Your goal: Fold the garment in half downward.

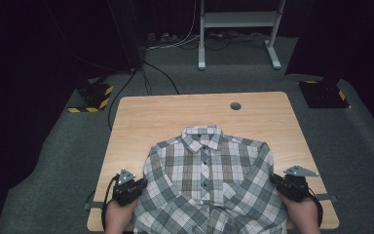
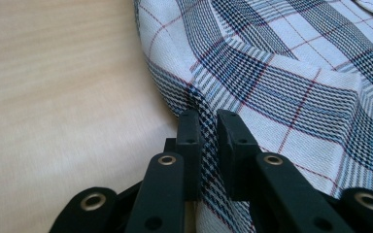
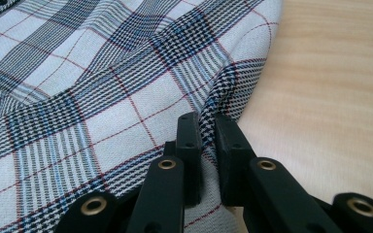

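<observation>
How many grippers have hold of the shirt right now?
2: the left gripper pinches the plaid shirt at its left edge, the right gripper at its right edge.

No text, label, brand or number can be read on anything here; nothing carries legible writing.

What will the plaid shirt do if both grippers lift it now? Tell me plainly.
The plaid shirt will probably sag between the left gripper and right gripper: the pinched cloth already bunches. It looks thin, likely light. Woven fabric should hold without slipping.
</observation>
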`<action>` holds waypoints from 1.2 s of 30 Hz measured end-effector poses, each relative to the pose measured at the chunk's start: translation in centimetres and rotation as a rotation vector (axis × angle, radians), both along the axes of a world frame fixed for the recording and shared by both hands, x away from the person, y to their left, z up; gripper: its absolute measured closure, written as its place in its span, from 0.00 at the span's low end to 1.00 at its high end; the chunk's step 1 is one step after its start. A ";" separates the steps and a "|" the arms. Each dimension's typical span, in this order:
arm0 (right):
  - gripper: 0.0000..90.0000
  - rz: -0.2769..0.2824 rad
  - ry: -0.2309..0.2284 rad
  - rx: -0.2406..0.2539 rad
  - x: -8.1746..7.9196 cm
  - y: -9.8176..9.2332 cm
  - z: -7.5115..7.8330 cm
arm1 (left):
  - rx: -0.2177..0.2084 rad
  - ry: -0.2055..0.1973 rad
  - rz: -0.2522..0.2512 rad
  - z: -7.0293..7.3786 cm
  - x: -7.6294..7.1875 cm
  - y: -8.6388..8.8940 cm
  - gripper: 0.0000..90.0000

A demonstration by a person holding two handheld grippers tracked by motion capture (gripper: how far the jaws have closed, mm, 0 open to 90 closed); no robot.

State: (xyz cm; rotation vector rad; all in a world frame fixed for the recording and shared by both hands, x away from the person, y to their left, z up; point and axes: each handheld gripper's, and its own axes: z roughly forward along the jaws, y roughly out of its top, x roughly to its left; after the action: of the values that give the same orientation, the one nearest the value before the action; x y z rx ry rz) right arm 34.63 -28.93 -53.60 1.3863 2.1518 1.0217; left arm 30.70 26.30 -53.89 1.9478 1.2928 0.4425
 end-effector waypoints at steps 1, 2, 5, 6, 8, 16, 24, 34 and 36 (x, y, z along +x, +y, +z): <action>0.90 0.002 -0.001 -0.002 -0.5 -0.1 0.0 | -0.006 0.001 -0.002 0.0 -0.5 0.0 0.89; 0.90 0.009 -0.005 -0.003 -1.4 -0.2 0.0 | -0.018 0.004 -0.008 -0.1 -1.2 0.1 0.88; 0.90 0.013 -0.015 -0.008 -2.2 -0.2 -0.1 | -0.007 0.025 -0.002 0.3 -1.2 0.1 0.77; 0.90 0.011 -0.016 -0.008 -2.3 -0.2 -0.1 | -0.003 0.021 0.007 0.4 -0.9 0.1 0.72; 0.90 0.008 -0.015 -0.005 -2.3 -0.2 -0.1 | -0.007 0.009 0.022 0.9 0.0 0.1 0.63; 0.90 0.004 -0.023 0.014 -2.4 -0.3 -0.3 | 0.078 -0.052 0.048 3.0 5.3 -2.3 0.42; 0.90 0.011 -0.029 0.025 -2.4 -0.5 -0.4 | 0.137 -0.005 0.096 2.4 10.2 -4.3 0.40; 0.90 0.012 -0.029 0.026 -2.4 -0.5 -0.4 | 0.125 0.027 0.136 1.0 11.4 -3.5 0.63; 0.90 0.012 -0.029 0.025 -2.4 -0.5 -0.4 | 0.105 0.027 0.139 1.0 11.4 -3.2 0.64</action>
State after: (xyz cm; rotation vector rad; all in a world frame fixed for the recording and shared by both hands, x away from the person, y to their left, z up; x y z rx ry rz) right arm 32.22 -29.46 -54.04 1.3630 2.1357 1.0705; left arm 42.07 23.11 -52.84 1.9628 1.4538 0.5649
